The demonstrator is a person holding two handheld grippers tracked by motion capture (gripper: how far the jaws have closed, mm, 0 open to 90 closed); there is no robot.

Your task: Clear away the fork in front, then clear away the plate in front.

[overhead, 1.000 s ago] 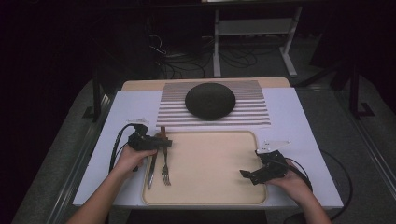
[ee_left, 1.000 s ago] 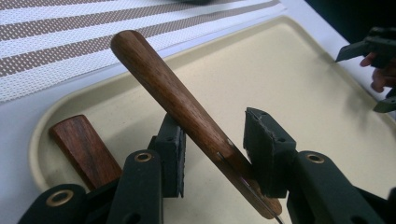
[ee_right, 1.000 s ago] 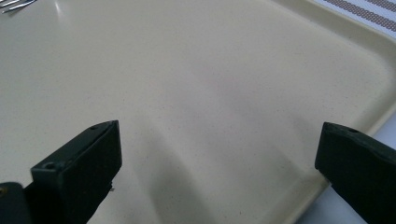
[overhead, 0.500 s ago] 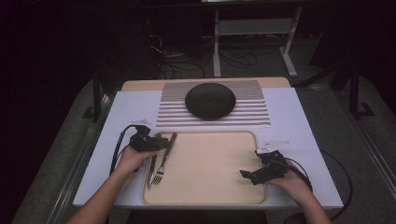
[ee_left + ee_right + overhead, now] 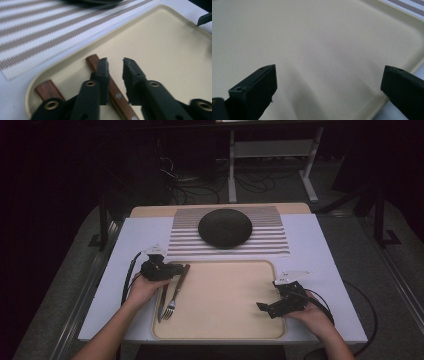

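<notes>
- The work in hand is the cutlery at the left end of the beige tray (image 5: 225,320): a wooden-handled fork (image 5: 175,292) and, just left of it, a wooden-handled knife (image 5: 162,301).
- The fork's long axis runs from its tines, at the tray's near left, up and slightly rightward to its handle tip near the tray's far left corner; the knife lies almost parallel beside it.
- The left gripper (image 5: 172,270) sits over the far ends of those handles. In the left gripper view its jaws have just been closing and stand with a narrow gap; the fork handle (image 5: 110,86) passes under the left-hand jaw rather than between the two, so the pads press on nothing yet.
- For a grasp, the handle probably has to come into the gap, which means shifting the jaws sideways across the handle's axis.
- The right gripper (image 5: 267,308) rests at the tray's right edge, well apart from the cutlery, jaws wide apart over bare tray.
- The left hand (image 5: 142,290) is clearly the nearer one.
- Beyond the tray, a dark bowl (image 5: 225,227) sits on a striped mat (image 5: 270,237).
</notes>
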